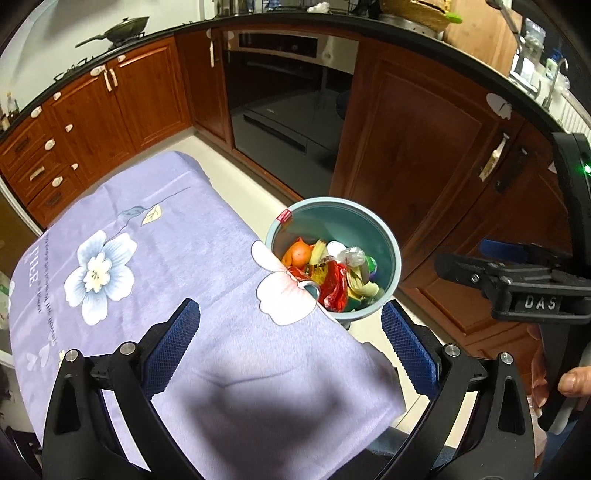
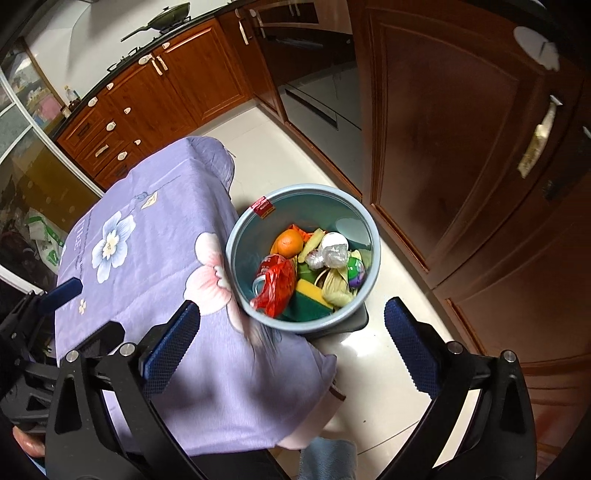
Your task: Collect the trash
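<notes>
Left gripper (image 1: 290, 326) and right gripper (image 2: 291, 328) both spread, empty, bin (image 2: 236, 236) seemingly beside tablecloth (image 1: 166, 240), holding trash (image 2: 306, 273).

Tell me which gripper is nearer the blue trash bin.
Right, probably. The right gripper hangs open almost over the blue trash bin, whose rim sits just beyond its fingertips. The left gripper, also open, hovers over the purple tablecloth beside the bin.

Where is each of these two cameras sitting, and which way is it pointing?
Left wrist: on the left gripper, looking down over the purple flowered tablecloth toward the bin; its open blue-padded fingers, the right gripper and a thumb show.
Right wrist: on the right gripper, above the bin of trash; its open fingers and the left gripper show.
Shared: tablecloth, bin, orange, wooden cabinets, wok.
</notes>
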{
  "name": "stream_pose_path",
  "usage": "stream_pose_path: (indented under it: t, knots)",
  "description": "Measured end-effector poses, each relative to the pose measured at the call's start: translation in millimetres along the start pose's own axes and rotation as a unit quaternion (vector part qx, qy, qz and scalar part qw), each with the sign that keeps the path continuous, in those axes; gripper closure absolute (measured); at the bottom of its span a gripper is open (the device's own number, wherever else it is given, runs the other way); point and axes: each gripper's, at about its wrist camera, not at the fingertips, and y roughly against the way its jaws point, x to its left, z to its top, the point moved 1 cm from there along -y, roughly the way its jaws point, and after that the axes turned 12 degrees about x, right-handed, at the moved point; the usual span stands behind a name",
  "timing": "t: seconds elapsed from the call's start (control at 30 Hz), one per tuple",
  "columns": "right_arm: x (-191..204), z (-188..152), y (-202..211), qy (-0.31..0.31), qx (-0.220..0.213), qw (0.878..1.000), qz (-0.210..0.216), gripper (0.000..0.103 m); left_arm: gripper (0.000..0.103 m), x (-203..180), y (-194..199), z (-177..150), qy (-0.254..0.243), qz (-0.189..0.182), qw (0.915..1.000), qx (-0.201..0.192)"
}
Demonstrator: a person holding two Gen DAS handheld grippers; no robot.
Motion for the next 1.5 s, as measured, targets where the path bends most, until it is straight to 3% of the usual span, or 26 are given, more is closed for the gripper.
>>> stream_pose_path:
  t: [0.57, 0.87, 1.5]
  knots:
    - [0, -39, 15, 0.031, -0.005, 0.998, -0.046, 0.007, 0.004, 0, 11, -33, 0.034, 0.026, 0.9991, 0.006]
    - [0, -38, 17, 0.035, -0.008, 0.998, -0.058, 0.007, 0.004, 1, 1, -34, 0.040, 0.028, 0.9987, 0.017]
    - [5, -25, -14, 0.041, 0.028, 0.996, -0.070, 0.007, 0.004, 11, -25, -31, 0.051, 0.024, 0.9976, 0.040]
